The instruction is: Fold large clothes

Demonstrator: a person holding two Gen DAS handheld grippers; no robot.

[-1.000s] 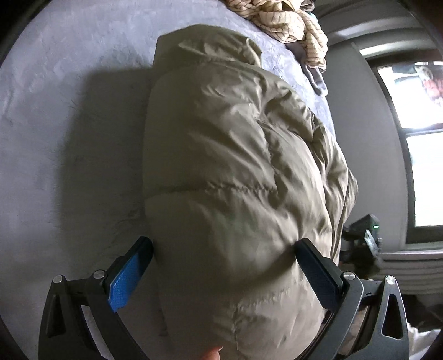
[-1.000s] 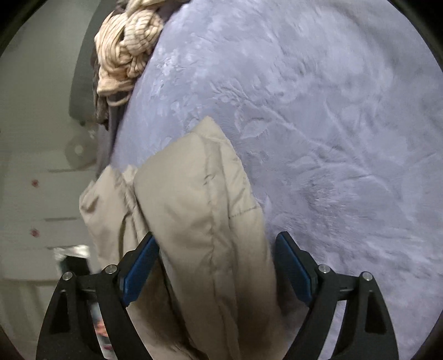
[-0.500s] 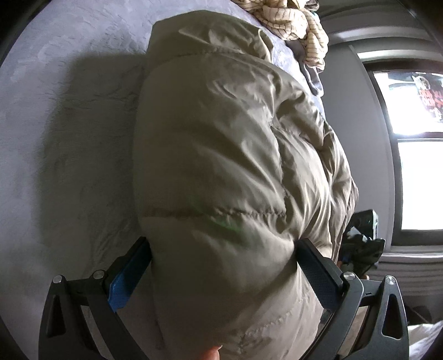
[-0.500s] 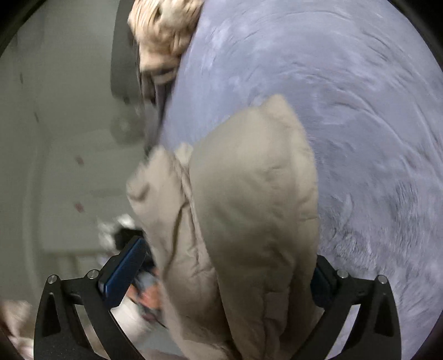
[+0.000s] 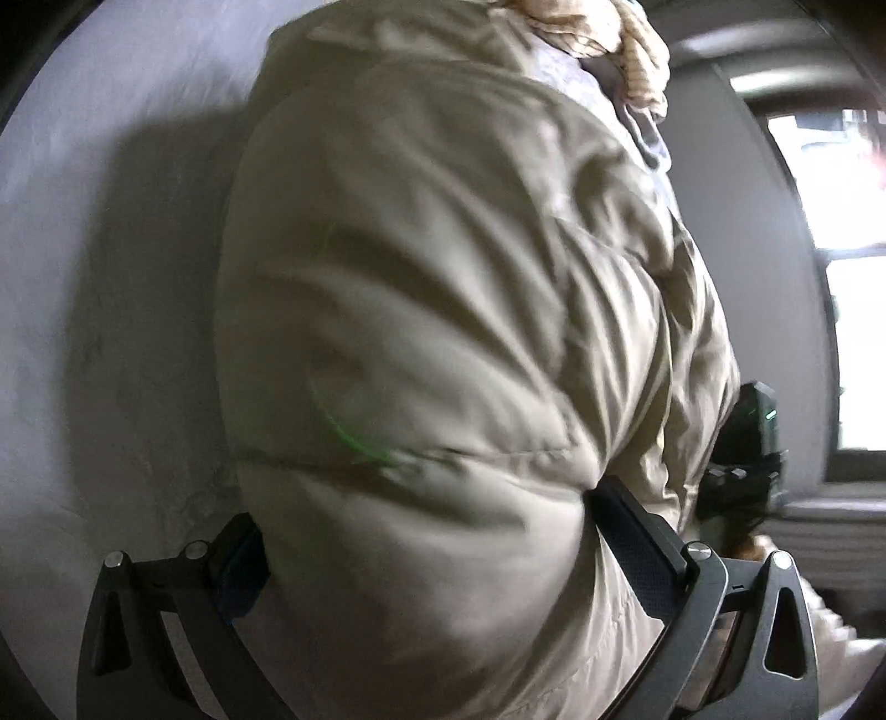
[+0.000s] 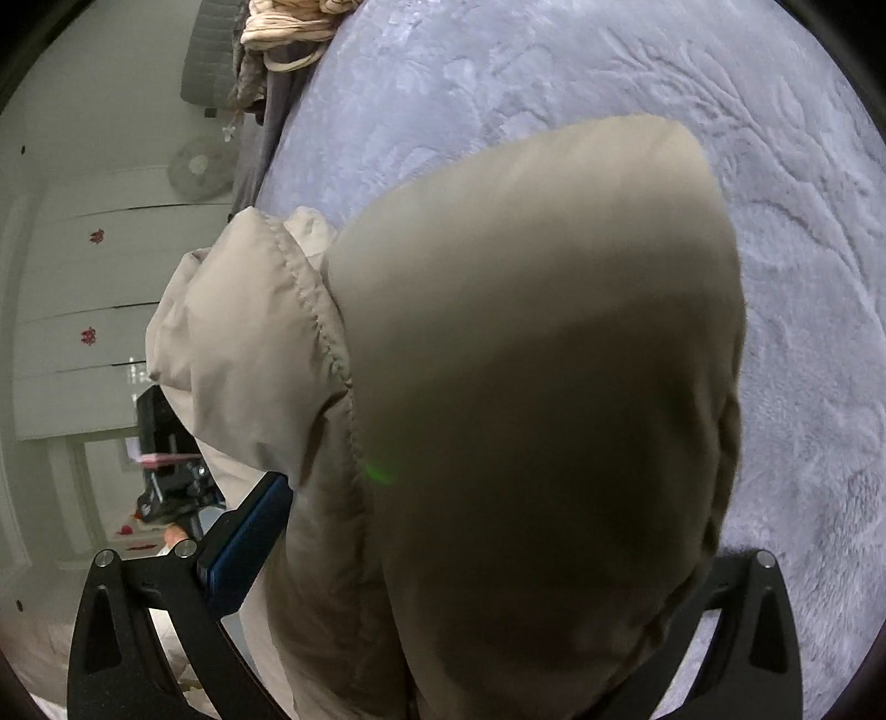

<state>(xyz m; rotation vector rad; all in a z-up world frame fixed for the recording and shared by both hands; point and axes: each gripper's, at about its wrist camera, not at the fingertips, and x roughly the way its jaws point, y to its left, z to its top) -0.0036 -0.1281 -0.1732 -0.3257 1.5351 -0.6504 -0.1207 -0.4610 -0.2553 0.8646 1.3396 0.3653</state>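
**Puffer jacket bulges between both claws above the grey bedspread**

A khaki puffer jacket (image 5: pixel 443 332) fills both wrist views, bundled over a grey embossed bedspread (image 6: pixel 692 99). The left gripper (image 5: pixel 426 537) is clenched on it: both pads dent the padding at the near end of the bundle. The jacket's long axis runs straight away from that claw, toward a pile of cream striped cloth (image 5: pixel 620 39) at the bedspread's far edge. The right gripper (image 6: pixel 487 554) stands at its widest, its jaws having just been opening, with a thick fold of the jacket between them; one blue pad (image 6: pixel 243 548) lies against the fabric, the other is hidden behind the padding, so whether that claw grasps the jacket cannot be told. From the jacket, the bedspread lies bare to the left in the left wrist view and to the right in the right wrist view. The two claws appear to hold opposite sides of the same near end, neither clearly nearer the far end. Judging by this, the coming move likely carries the bundle along its long axis, onto the bedspread.
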